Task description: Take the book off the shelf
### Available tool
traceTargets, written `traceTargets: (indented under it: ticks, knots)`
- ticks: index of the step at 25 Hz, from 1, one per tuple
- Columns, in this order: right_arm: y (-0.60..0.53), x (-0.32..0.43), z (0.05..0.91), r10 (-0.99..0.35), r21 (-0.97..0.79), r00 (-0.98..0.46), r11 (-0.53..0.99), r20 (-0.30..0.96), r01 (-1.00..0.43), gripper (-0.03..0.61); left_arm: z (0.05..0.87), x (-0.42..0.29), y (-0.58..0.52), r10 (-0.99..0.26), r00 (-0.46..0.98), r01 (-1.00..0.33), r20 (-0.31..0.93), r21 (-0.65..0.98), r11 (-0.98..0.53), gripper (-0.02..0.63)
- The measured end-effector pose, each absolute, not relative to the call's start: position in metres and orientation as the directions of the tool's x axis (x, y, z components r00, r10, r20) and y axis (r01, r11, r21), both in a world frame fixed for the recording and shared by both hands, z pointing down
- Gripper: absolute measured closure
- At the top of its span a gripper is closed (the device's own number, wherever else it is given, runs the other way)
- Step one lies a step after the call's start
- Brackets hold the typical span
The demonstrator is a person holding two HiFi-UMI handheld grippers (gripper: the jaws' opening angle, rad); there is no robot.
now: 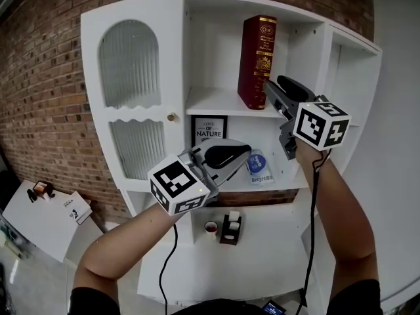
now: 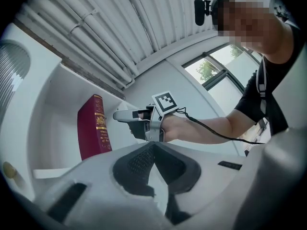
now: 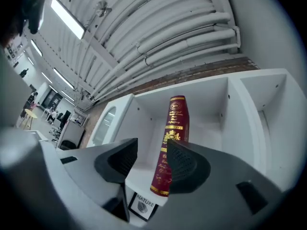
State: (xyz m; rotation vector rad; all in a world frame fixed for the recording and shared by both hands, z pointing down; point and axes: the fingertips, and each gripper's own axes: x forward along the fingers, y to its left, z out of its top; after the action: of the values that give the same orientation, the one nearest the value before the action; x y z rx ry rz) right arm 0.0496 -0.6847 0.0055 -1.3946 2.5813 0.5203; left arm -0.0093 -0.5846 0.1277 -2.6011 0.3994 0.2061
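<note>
A white shelf unit point(image 1: 134, 8) stands against a brick wall point(image 1: 46, 77). Its left side is a door point(image 1: 169, 77) with an arched ribbed pane point(image 1: 129, 64) and a small gold knob point(image 1: 172, 117). Open compartments take up the middle and right. The lower part of the unit juts out as a white bench point(image 1: 262, 254), which carries a small red cup point(image 1: 210, 228) and, just beside it, a black holder point(image 1: 231, 230) with white blocks. A low white side table point(image 1: 36, 225) stands off to the left. Overhead is a white ribbed ceiling point(image 3: 144, 13) with pipes point(image 3: 187, 30) and a strip light point(image 3: 67, 18). A window point(image 2: 211, 68) shows trees outside.

The book point(image 1: 257, 61) stands upright and alone on the upper middle shelf, near its front edge. It is thick and deep red, with gold bands, lettering and a crest down the spine. In the compartment below it stand a framed "NATURE" print point(image 1: 209, 131) and a blue-labelled item point(image 1: 258, 167) too small to identify.

The right tongs point(image 3: 151, 150) are raised just beside the book's lower end, jaws apart. In the right gripper view the spine shows in the gap, close against the right jaw, but the pads do not press on it. The left tongs point(image 2: 153, 147) hang lower, in front of the print, clenched on nothing.
</note>
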Motion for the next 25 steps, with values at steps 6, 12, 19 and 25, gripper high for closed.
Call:
traceTargets:
  ticks: [6, 12, 19, 25]
  knots:
    - [-0.734, 0.057, -0.014, -0.846, 0.180, -0.481, 0.449, -0.230, -0.875, 0.315, 0.101, -0.010, -0.612, -0.279, 0.934, -0.351, -0.226, -0.419, -0.837, 0.606]
    - [-0.773, 0.050, -0.023, -0.896, 0.142, -0.411, 0.391, -0.166, -0.909, 0.267, 0.093, -0.005, -0.619, -0.297, 0.932, -0.360, -0.207, -0.453, -0.815, 0.606]
    - [-0.803, 0.046, -0.018, -0.919, 0.105, -0.377, 0.366, -0.114, -0.925, 0.262, 0.093, -0.008, -0.620, -0.297, 0.932, -0.359, -0.205, -0.434, -0.827, 0.606]
    - [-0.814, 0.048, -0.013, -0.927, 0.078, -0.369, 0.364, -0.065, -0.928, 0.291, 0.087, -0.016, -0.614, -0.295, 0.930, -0.365, -0.220, -0.442, -0.820, 0.606]
